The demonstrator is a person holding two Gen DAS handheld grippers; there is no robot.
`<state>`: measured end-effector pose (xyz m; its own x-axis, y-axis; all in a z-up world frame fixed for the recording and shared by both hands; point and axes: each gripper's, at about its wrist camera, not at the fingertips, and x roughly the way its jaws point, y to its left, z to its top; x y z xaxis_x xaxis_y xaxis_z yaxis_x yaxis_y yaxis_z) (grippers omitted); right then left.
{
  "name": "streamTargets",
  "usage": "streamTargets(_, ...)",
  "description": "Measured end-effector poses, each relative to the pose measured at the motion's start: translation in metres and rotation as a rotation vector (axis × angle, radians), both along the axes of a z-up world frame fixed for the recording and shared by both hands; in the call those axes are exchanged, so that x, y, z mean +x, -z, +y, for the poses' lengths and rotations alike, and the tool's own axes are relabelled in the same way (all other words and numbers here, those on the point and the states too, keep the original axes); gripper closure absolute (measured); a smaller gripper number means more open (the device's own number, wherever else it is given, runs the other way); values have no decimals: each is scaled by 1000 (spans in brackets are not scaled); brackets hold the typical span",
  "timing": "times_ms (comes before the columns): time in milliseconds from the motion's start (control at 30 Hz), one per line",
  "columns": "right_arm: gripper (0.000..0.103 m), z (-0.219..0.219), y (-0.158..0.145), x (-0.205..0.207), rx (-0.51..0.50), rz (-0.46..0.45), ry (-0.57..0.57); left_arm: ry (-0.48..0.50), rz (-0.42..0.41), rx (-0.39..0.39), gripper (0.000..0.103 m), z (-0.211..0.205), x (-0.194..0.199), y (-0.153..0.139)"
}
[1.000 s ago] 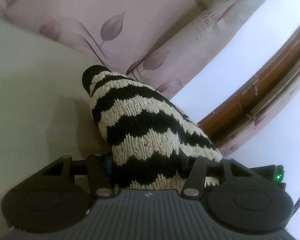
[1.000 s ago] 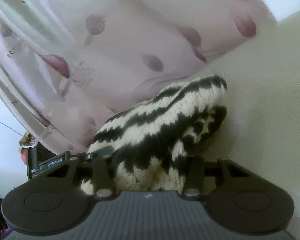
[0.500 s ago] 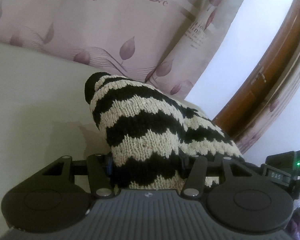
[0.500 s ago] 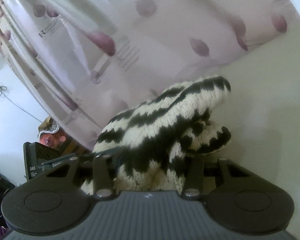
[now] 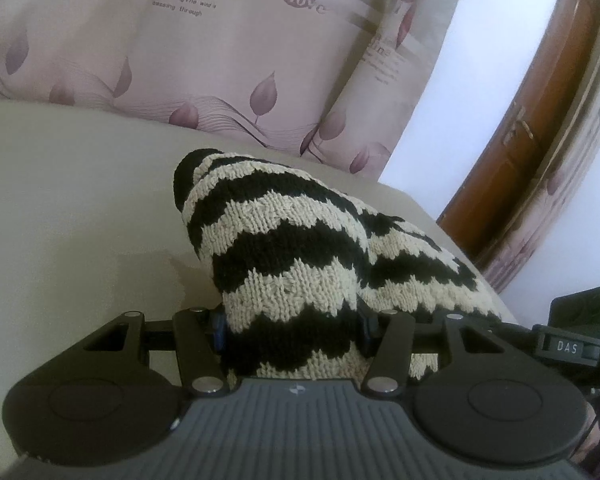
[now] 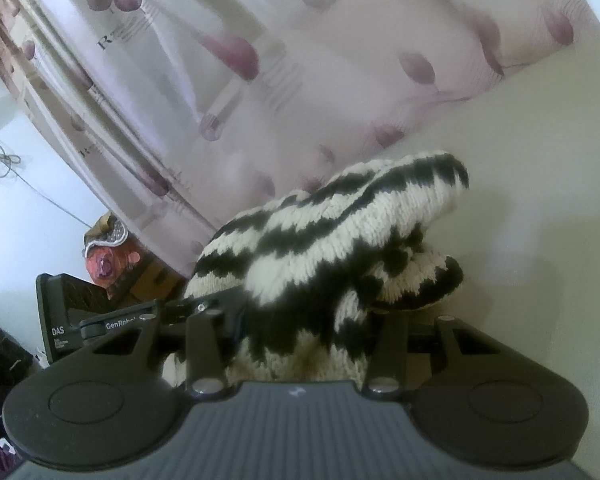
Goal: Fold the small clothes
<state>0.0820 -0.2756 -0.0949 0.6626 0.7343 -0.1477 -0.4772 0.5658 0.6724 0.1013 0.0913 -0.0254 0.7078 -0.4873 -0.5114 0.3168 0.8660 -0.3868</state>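
Note:
A small knitted garment with black and cream zigzag stripes (image 5: 296, 256) is held up over a cream surface (image 5: 68, 208). My left gripper (image 5: 292, 328) is shut on one edge of it; the knit bunches between the jaws and hides the fingertips. My right gripper (image 6: 300, 328) is shut on the other edge of the same garment (image 6: 320, 240), which drapes forward with a folded flap hanging at the right. The right gripper's body shows at the left wrist view's right edge (image 5: 572, 340), and the left gripper's body at the right wrist view's left (image 6: 72, 320).
A pink curtain with purple leaf prints (image 5: 228, 52) hangs behind the surface. A brown wooden door (image 5: 532, 128) and white wall stand at the right. Boxes and clutter (image 6: 112, 256) lie low at the left in the right wrist view.
Both grippers have lifted and tilted upward with the garment; more curtain and door show now. The garment's hanging flap has dropped lower at the right side.

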Motion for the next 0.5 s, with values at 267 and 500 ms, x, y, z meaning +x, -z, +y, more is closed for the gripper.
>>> streamTargets(267, 58, 9, 7, -16, -5, -6, 2, 0, -20, 39, 48, 3, -18, 2)
streamTargets(500, 58, 16, 8, -22, -24, -16, -9, -13, -17, 39, 48, 9, -29, 4)
